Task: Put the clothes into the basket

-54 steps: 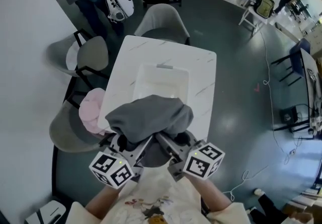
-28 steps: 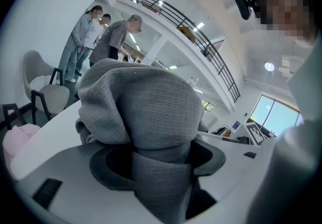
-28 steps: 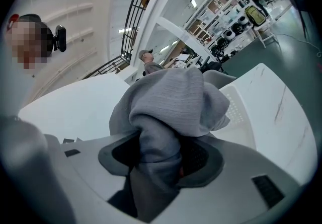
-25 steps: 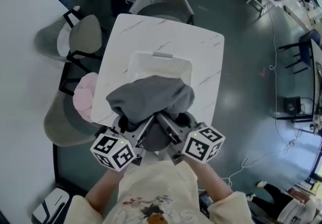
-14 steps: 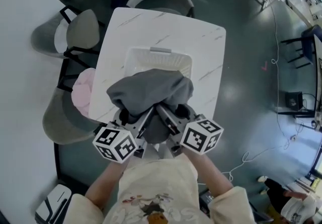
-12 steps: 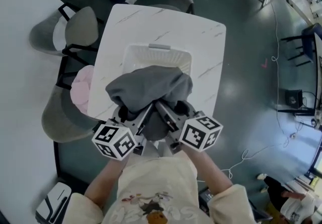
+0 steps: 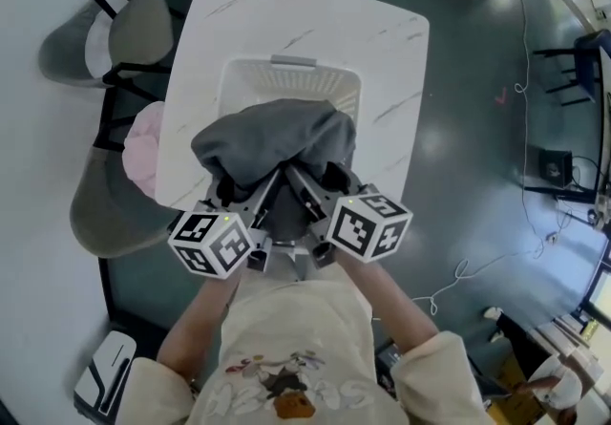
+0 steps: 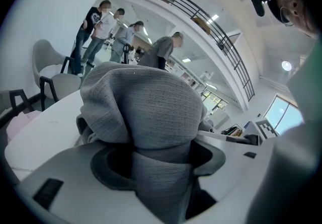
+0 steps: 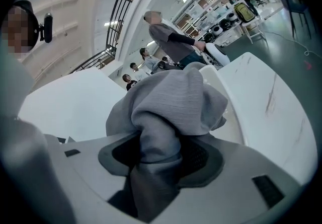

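since the bunched grey knit garment hangs over the near rim of the white slatted plastic basket and is not yet inside it, the step in hand reads as carrying it forward and lowering it in. to do it well: move both grippers forward together until the bulk is over the basket's middle. keep them level with each other so the cloth doesn't slide to one side. go low before letting go and release both at once. watch the fold trailing toward the person so it doesn't drape outside the rim.

left gripper: jaws part-way apart, pinching a thick rope of the grey knit that fills the gap between them. right gripper: same, jaws part-way apart, clamped on a twisted fold of the same garment.

the garment is held up off the white marble-look surface; the basket stands on that surface. a pink cloth lies on a grey chair beside the surface's left edge, likely the next item.
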Demonstrator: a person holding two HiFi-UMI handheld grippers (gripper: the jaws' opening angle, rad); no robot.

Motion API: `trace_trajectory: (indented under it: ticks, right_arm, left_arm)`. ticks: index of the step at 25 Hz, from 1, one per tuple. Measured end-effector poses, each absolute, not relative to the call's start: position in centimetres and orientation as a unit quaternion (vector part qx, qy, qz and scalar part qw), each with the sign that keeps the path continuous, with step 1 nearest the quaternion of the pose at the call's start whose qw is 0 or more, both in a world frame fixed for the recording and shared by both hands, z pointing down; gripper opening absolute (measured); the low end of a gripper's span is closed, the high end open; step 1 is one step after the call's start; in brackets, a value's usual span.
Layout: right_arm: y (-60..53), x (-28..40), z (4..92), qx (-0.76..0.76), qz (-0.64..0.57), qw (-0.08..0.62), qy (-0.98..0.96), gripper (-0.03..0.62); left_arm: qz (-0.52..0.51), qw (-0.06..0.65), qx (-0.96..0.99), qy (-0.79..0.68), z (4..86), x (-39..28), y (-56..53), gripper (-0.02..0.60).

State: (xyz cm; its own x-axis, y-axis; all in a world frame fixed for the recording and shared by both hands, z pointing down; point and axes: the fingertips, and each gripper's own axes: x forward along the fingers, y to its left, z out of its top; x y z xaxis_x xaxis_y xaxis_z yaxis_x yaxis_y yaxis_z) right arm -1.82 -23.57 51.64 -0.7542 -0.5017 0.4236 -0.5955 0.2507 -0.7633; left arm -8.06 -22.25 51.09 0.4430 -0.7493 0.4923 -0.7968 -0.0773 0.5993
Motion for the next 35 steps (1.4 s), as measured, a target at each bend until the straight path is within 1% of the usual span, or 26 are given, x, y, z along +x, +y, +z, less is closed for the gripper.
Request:
trace_trajectory:
  ticks: [10,16,29,35]
  right_arm:
    - [-24.2,-1.6,55.1,0.385,0.510,0.093,-0.764,0.219]
    - [-25.0,-1.8,56.8,0.410,0.499,0.122,-0.754,0.219]
    - [-26.5,-1.8,59.9,0.445,0.501,0.174,-0.721,0.219]
    - [-27.0,-1.5,61.6,0.459,0.517,0.199,-0.694,0.219]
  left_arm:
    - [0.048,0.456,0.705,-0.540,54.7,-8.3,-22.8,0.284]
    - [0.049,0.485,0.676,-0.552,56.8,-8.6,-23.2,0.284]
    - [0.078,0.495,0.651,-0.570,60.2,-9.2,-24.3,0.284]
    - [0.094,0.511,0.633,-0.574,61.9,-9.2,-24.5,0.284]
